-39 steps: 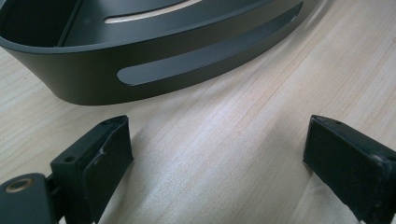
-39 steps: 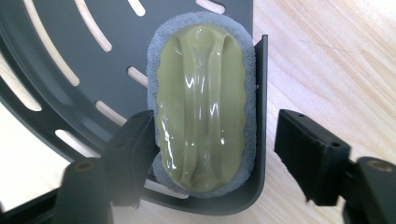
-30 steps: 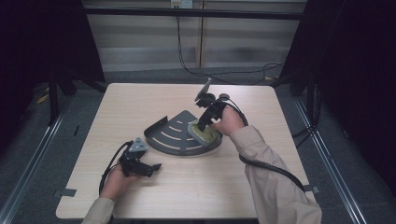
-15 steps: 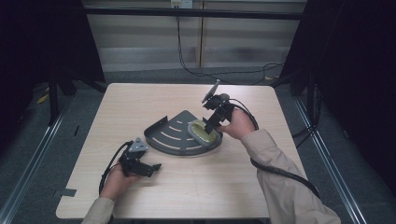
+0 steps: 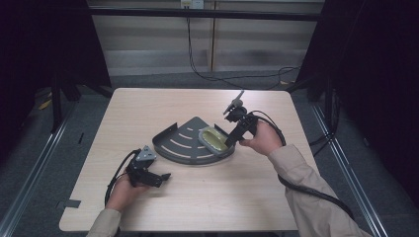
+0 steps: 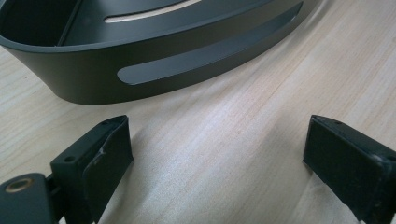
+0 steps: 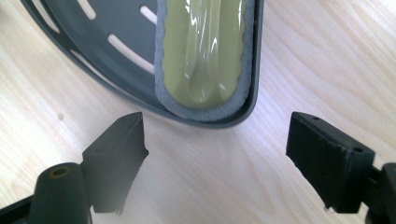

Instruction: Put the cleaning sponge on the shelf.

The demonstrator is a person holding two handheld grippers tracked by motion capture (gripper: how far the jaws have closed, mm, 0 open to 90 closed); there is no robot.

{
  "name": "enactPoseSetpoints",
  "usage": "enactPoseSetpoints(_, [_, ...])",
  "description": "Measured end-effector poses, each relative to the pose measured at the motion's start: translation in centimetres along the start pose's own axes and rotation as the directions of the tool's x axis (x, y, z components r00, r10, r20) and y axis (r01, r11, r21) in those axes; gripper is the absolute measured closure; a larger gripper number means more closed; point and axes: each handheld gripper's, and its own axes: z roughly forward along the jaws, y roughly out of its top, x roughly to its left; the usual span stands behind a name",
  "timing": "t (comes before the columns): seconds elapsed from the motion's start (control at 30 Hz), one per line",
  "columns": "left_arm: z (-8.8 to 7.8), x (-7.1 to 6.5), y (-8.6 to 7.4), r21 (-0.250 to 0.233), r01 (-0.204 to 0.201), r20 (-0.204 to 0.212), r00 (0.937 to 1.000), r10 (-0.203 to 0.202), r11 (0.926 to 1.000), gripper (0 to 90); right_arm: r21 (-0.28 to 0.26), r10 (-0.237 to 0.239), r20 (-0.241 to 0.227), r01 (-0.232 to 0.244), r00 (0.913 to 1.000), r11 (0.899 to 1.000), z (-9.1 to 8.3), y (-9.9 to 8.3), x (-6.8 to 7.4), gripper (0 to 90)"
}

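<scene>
Both empty, jaws apart: left gripper (image 5: 165, 176) low beside grey tray (image 5: 170, 144); right gripper (image 5: 230, 143) above tray corner holding, apparently, a wrapped green sponge (image 7: 205, 51).

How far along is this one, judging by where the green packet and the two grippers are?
Done: the green packet lies inside the grey corner tray. In hand: nothing; the right gripper is open beside the tray's corner, and the left gripper is open on the table. What is left is unclear.
</scene>
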Motion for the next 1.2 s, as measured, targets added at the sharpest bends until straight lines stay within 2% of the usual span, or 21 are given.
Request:
enactPoseSetpoints(0.2, [0.0,0.0,0.0,0.001,-0.001,0.001,1.0,0.001,1.0,7.4,-0.003,-0.012,-0.004,0.012,0.9999,1.0,-0.5,-0.9,0.2,18.7])
enactPoseSetpoints(0.33, [0.0,0.0,0.0,0.001,0.002,0.002,1.0,-0.002,1.0,7.4,-0.004,-0.046,-0.006,0.046,0.9989,0.999,-0.8,-1.8,0.6,20.0])
enactPoseSetpoints(0.47, [-0.1,0.0,0.0,0.01,-0.004,0.005,1.0,0.004,0.9999,7.4,0.006,-0.044,-0.009,0.044,0.999,0.999,-0.8,-2.4,0.7,20.2])
enactPoseSetpoints(0.73, [-0.1,0.0,0.0,0.01,-0.005,0.005,1.0,0.005,0.9999,7.4,0.018,-0.082,0.033,0.081,0.9961,0.997,-0.3,-4.1,0.9,20.2])
enactPoseSetpoints(0.93, [0.0,0.0,0.0,0.01,-0.005,0.005,1.0,0.004,0.9999,7.4,-0.004,-0.051,-0.011,0.051,0.9987,0.999,-0.2,-6.0,0.6,20.3])
enactPoseSetpoints(1.2, [0.0,0.0,0.0,0.009,-0.002,0.004,1.0,0.002,1.0,7.4,0.003,-0.06,0.011,0.06,0.9982,0.998,-0.1,-8.0,0.5,20.2])
